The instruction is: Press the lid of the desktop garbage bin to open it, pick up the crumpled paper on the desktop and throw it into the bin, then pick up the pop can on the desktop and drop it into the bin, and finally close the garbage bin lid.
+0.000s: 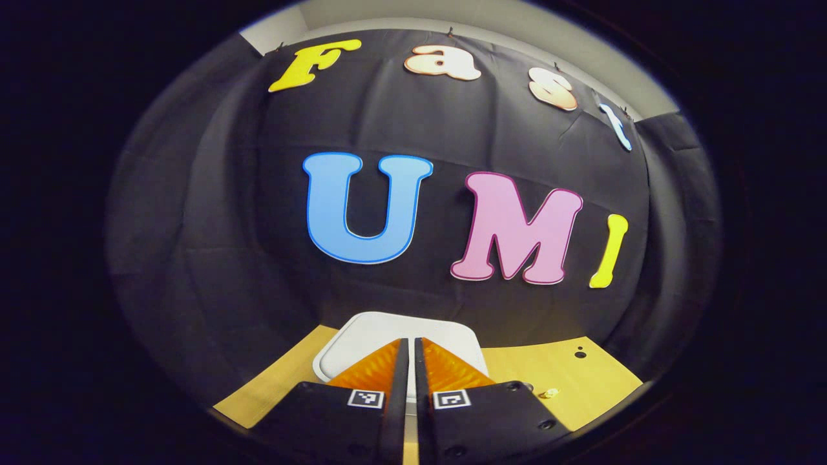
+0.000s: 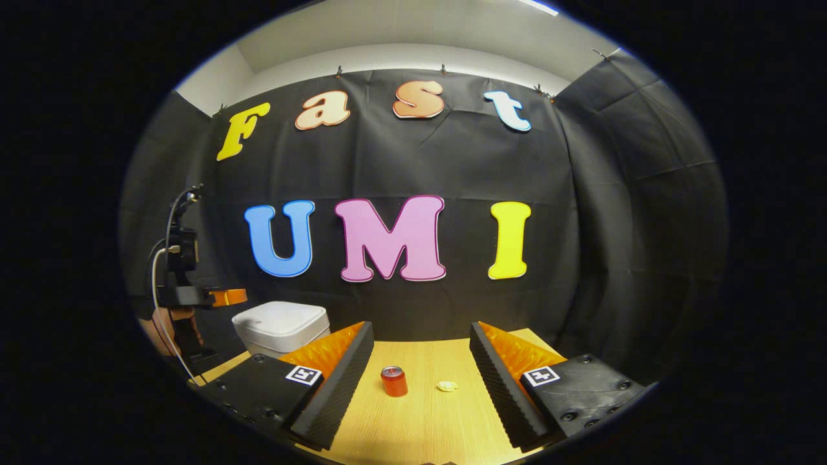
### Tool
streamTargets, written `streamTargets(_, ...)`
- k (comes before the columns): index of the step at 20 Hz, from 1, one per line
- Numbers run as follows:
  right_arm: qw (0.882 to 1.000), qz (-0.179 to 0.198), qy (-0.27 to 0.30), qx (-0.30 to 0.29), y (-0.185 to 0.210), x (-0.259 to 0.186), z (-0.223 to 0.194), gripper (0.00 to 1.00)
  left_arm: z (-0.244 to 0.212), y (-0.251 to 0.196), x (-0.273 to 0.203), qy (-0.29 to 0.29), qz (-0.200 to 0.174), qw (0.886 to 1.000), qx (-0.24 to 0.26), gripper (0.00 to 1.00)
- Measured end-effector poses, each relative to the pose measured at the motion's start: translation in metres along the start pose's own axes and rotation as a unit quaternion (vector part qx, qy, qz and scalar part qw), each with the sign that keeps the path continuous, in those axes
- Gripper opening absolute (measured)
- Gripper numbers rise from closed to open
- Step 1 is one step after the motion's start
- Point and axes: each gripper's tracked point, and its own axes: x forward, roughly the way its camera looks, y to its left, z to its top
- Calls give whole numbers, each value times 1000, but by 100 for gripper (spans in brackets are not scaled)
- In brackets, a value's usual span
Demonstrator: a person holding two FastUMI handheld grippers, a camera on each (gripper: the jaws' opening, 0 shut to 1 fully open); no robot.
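Left gripper [image 1: 411, 345] hangs with its fingers pressed together on nothing, the white garbage bin [image 1: 387, 332] straight ahead past the tips, lid down. Right gripper [image 2: 421, 336] is spread wide above the wooden desktop [image 2: 426, 420]; the red pop can [image 2: 393, 381] and crumpled paper [image 2: 447, 386] sit between its fingers, can nearer the left one.

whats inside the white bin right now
Cannot tell: the white bin has its lid down flat, covering the inside. The pop can and crumpled paper lie on the table, outside it.
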Motion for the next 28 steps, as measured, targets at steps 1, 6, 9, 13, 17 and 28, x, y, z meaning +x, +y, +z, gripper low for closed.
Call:
streamTargets(1, 1000, 0, 4, -3, -4, 3, -2, 97, -5, 1, 7, 6, -1, 1000, 2, 7)
streamTargets(6, 1000, -7, 17, 1, -22, 15, -11, 97, -29, -12, 33, 41, -22, 998, 40, 6)
streamTargets(9, 1000, -8, 18, 2, -32, 23, -13, 97, -53, -8, 41, 69, -17, 996, 55, 6)
streamTargets(13, 1000, 2, 21, 3, -39, 33, -17, 97, -59, -10, 38, 62, -31, 995, 69, 6)
streamTargets(17, 1000, 23, 21, -2, -41, 40, -20, 97, -67, -11, 39, 47, -38, 992, 113, 6)
streamTargets(28, 999, 29, 11, -12, -29, 49, -5, 97, -28, -15, 35, 21, -41, 995, 90, 6)
